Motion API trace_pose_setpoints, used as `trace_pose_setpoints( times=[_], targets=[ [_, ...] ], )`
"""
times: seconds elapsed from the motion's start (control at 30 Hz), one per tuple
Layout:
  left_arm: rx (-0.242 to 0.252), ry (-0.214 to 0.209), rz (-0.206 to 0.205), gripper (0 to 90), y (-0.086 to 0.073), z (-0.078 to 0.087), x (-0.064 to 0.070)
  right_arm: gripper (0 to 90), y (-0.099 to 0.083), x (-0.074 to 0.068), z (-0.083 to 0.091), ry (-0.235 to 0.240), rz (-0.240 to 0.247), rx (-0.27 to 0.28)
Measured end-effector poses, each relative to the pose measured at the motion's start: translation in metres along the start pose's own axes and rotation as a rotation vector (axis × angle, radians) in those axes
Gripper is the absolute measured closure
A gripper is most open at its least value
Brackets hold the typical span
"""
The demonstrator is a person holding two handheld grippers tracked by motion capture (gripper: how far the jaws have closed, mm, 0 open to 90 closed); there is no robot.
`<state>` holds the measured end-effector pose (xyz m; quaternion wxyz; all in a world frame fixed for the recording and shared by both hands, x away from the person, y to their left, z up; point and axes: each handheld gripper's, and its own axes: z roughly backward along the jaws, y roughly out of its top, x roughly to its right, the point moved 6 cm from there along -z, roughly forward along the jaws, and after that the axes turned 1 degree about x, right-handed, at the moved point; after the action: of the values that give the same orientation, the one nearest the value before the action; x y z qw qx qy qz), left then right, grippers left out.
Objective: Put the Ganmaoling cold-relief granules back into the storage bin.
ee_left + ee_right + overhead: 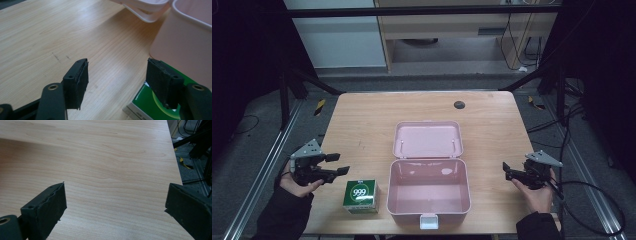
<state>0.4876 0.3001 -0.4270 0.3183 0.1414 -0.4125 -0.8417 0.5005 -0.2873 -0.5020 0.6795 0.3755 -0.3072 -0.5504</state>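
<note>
Dark surroundings frame a light wooden desk (362, 120) with cables and rails on the floor around it. At its middle sits a pink plastic case (428, 192), lid thrown back flat behind the tub, interior bare as far as the high view shows.

Left gripper (334, 165): jaws apart, holding nothing, just off the desk surface. A green and white carton marked "999" (361, 196) stands just beyond and below the jaw tips, close beside the case's left wall. In the left gripper view the carton (150, 105) lies under the right-hand jaw, not between the two.

Right gripper (507, 171): jaws apart, empty, over bare desk to the far side of the case.

Judgement: the step in hand is taking up the carton with the left gripper. To do it well, shift the jaws sideways until the carton is centred in the gap, lower squarely over opposite faces, and keep clear of the case wall.

Limits: carton text beyond "999" is unreadable; the far jaw covers part of the carton; the small dark disc (459, 104) at the desk's back edge cannot be identified.
</note>
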Motion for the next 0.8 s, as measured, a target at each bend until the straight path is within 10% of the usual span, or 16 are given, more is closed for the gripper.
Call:
trace_pose_setpoints(
  times=[0.8],
  targets=[
    [-0.195,-0.178,-0.235,24.3,0.004,0.005,0.033,2.8,-0.003,0.001,-0.001,0.004,0.023,-0.007]
  ],
)
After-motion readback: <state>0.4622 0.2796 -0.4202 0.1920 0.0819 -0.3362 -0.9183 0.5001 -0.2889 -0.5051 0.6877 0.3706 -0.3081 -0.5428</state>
